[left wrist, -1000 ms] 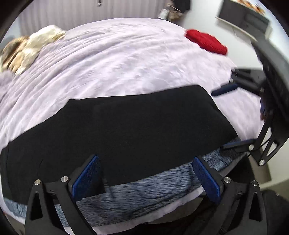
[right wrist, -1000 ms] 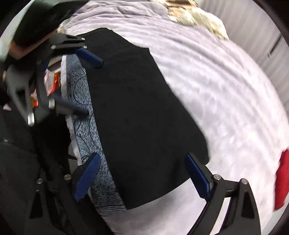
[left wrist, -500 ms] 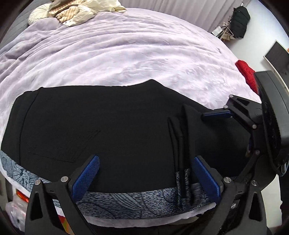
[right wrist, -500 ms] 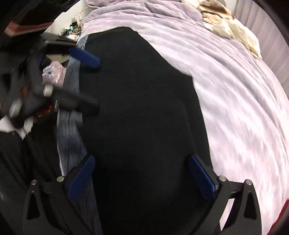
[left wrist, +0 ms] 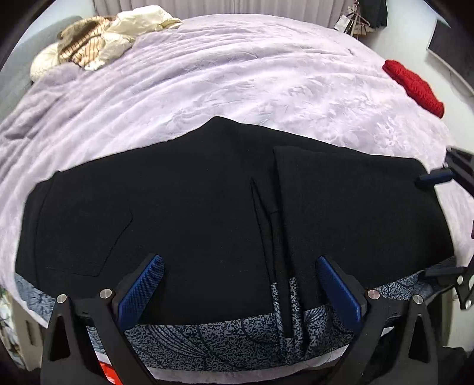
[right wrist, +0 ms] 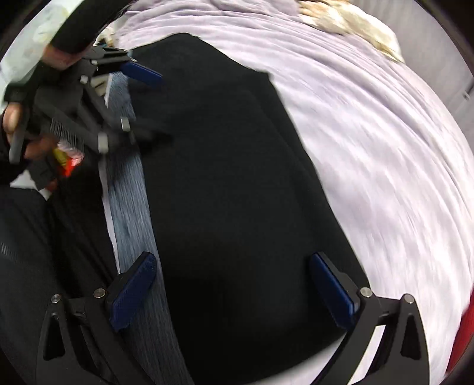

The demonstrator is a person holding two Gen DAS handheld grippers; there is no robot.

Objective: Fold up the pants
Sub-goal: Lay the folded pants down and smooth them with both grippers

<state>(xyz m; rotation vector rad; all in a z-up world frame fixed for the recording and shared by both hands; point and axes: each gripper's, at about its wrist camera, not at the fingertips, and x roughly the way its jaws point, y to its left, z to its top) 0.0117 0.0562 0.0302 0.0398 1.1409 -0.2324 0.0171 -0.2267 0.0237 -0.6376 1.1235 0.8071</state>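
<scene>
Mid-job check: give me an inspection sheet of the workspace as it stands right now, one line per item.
Surface: bed under a lilac blanket, rumpled; patterned blue-grey sheet shows along the near edge.
Job's things: black pants lie flat near the bed edge, with a folded layer on their right part.
Clutter: red knit item at the far right; beige and striped clothes pile at the far left.
Grippers: left gripper open above the pants; right gripper open, holding nothing.
Cables: nothing seen.
Surroundings: curtains and hanging clothes behind the bed.
</scene>
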